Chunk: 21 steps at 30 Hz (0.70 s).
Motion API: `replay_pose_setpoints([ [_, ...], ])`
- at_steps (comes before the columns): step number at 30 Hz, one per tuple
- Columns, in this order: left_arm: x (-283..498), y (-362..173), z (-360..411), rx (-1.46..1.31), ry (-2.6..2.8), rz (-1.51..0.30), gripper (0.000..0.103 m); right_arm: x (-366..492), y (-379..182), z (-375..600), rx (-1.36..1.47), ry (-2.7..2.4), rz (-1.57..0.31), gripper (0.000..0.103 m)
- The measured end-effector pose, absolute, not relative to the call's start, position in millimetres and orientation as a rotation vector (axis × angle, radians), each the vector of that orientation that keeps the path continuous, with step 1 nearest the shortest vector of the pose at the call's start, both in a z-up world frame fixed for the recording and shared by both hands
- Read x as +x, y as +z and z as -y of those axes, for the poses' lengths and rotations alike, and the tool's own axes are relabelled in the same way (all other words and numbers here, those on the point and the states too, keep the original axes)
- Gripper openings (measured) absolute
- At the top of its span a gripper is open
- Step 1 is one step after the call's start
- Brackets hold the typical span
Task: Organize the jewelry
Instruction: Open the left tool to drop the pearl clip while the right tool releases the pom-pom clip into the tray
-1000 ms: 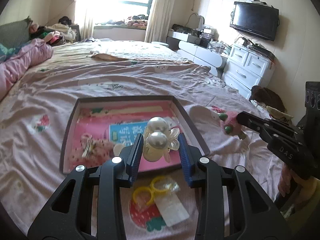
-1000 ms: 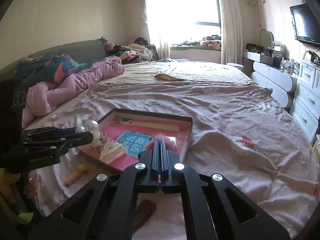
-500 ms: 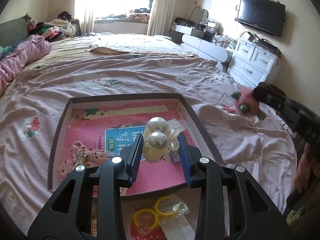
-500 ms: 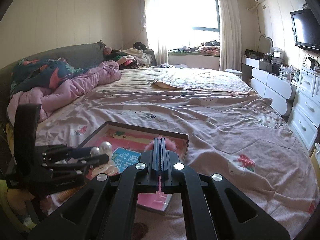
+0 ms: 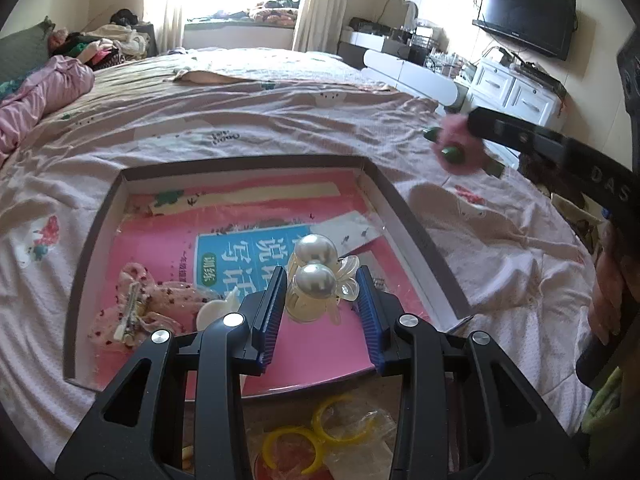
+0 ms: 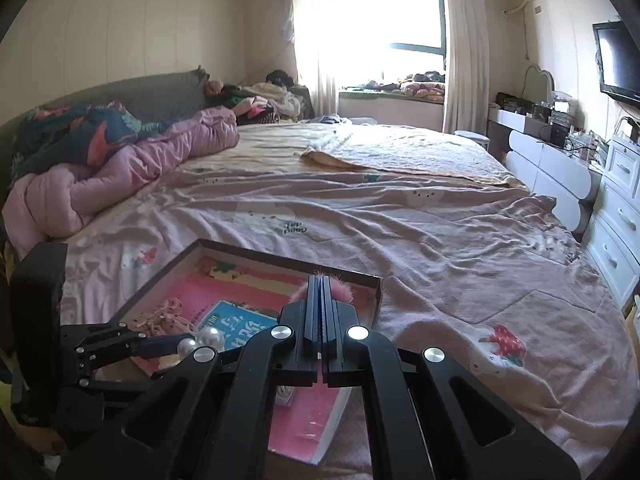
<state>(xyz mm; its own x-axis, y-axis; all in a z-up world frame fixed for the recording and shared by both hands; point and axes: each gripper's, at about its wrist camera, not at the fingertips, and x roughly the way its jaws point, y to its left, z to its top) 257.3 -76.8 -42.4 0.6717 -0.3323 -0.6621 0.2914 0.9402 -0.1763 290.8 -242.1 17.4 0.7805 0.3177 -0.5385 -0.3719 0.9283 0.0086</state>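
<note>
Progress since 1 second ago: both grippers are now carried forward over the shallow box [image 5: 416,240], which fills more of the left wrist view than it did then.

1. Left gripper [image 5: 320,300]: the fingers stand part-open around a clear hair claw with 2 pearl beads [image 5: 314,276]. The blue pads [image 5: 272,308] sit close on both sides of the claw; firm contact cannot be confirmed, but the claw is raised off the box floor, so a hold is inferred. The claw's place between the fingers is unchanged across the 3 left wrist frames.
2. Right gripper [image 6: 319,304]: the fingers are closed flat together on a pink fluffy hair clip [image 6: 340,290]. Previously low over the bedsheet [image 6: 400,240], the clip now hangs over the box's right rim.

Meaning for the task: both pieces appear to be at the drop-off stage, not yet released.

Surroundings in the box: a pink book with a blue label [image 5: 240,256], a floral fabric bow [image 5: 136,308], a white card [image 5: 348,232].

Still outside, near the box's front edge: yellow rings in a clear bag [image 5: 312,436].

Obstruction: the bow and card occupy floor space; the free area is the pink cover below the claw.
</note>
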Motion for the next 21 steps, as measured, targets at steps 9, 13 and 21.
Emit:
replay_pose_setpoints([
  [9, 261, -57, 82, -0.036, -0.361, -0.795, 0.028, 317, -17, 229, -0.126, 0.387, -0.651, 0.001],
  [13, 262, -61, 84, -0.024, -0.364, -0.805, 0.028, 324, -34, 229, -0.116, 0.389, -0.702, 0.001],
  [21, 261, -67, 83, -0.027, -0.362, -0.828, 0.028, 332, -55, 232, -0.109, 0.381, -0.77, 0.001],
])
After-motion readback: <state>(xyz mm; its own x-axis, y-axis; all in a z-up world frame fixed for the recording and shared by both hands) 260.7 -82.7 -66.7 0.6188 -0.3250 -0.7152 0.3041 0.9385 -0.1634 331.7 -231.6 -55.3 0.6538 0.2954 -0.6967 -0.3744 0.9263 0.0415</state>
